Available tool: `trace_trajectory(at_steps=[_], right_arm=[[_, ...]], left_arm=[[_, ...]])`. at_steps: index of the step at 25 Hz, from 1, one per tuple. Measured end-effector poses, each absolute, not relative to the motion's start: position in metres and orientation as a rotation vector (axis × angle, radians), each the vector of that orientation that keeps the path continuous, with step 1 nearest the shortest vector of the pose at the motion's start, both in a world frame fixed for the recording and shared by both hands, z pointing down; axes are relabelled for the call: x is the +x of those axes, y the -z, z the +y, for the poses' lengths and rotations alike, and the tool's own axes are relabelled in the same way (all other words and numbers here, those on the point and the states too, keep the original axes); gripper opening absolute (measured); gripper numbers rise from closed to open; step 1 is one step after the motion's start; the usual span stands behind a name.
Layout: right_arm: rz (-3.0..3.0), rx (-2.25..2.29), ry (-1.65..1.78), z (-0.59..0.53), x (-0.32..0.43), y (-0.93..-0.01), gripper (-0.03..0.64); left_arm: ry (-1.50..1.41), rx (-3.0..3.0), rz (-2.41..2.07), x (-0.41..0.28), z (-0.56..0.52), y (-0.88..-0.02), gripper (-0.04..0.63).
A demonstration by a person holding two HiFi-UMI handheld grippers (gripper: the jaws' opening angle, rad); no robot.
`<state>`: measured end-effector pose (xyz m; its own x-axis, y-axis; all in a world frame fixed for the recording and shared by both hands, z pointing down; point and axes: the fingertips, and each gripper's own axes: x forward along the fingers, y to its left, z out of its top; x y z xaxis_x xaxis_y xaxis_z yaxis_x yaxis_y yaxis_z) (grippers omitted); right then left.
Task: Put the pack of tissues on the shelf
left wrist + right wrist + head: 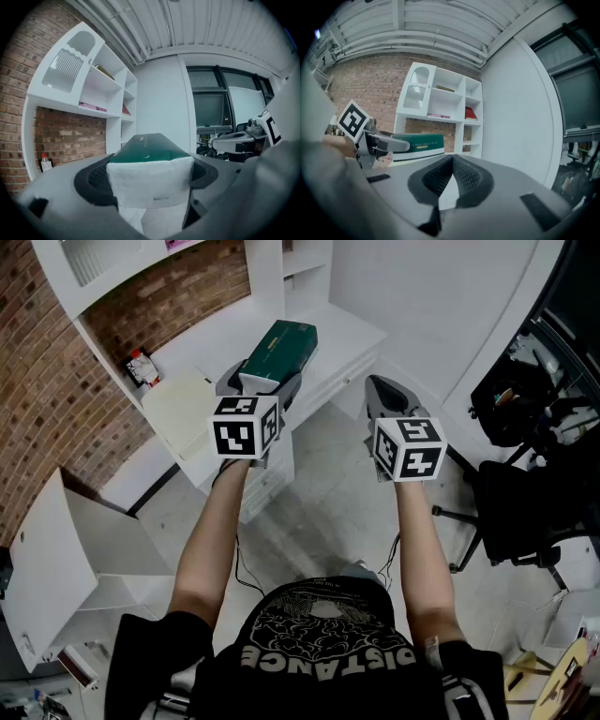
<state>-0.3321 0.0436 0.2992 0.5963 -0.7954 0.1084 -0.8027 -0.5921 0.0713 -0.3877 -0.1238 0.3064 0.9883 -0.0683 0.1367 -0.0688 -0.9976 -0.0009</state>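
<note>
The person is standing in front of the white desk (342,329) with a gripper in each hand. The left gripper (263,382) is holding the pack of tissues (279,346), a dark green box with a white end. Its jaws are standing wide apart and pressing on the pack's two sides, with the white end facing back toward the hand. The pack is being carried level in the air. From above it is showing over the desk's top, toward the front edge, and it is not resting on the desk.

The right gripper (377,388) is hanging in front of the desk's drawers, out over the floor. Its jaws are pressed together with nothing between them.

The white shelves (449,104) are rising above the desk against the brick wall (42,390). A red thing (471,113) is sitting in one upper compartment. At the back of the desk a small red-capped bottle (141,367) is standing against the brick. A cream board (180,404) is lying on the desk's left part, nearer the front edge. A black office chair (523,512) is standing well apart from the desk, off to its right.
</note>
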Motion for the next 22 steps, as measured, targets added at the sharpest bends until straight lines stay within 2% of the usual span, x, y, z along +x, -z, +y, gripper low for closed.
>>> trace_trajectory(at_steps=[12, 22], right_arm=[[-1.427, 2.697, -0.101, 0.04, -0.288, -0.309, 0.003], [-1.533, 2.632, -0.104, 0.033, -0.173, -0.313, 0.005]], left_arm=[[-0.262, 3.132, -0.147, -0.348, -0.122, -0.322, 0.43], [-0.271, 3.127, -0.258, -0.245, -0.124, -0.321, 0.43]])
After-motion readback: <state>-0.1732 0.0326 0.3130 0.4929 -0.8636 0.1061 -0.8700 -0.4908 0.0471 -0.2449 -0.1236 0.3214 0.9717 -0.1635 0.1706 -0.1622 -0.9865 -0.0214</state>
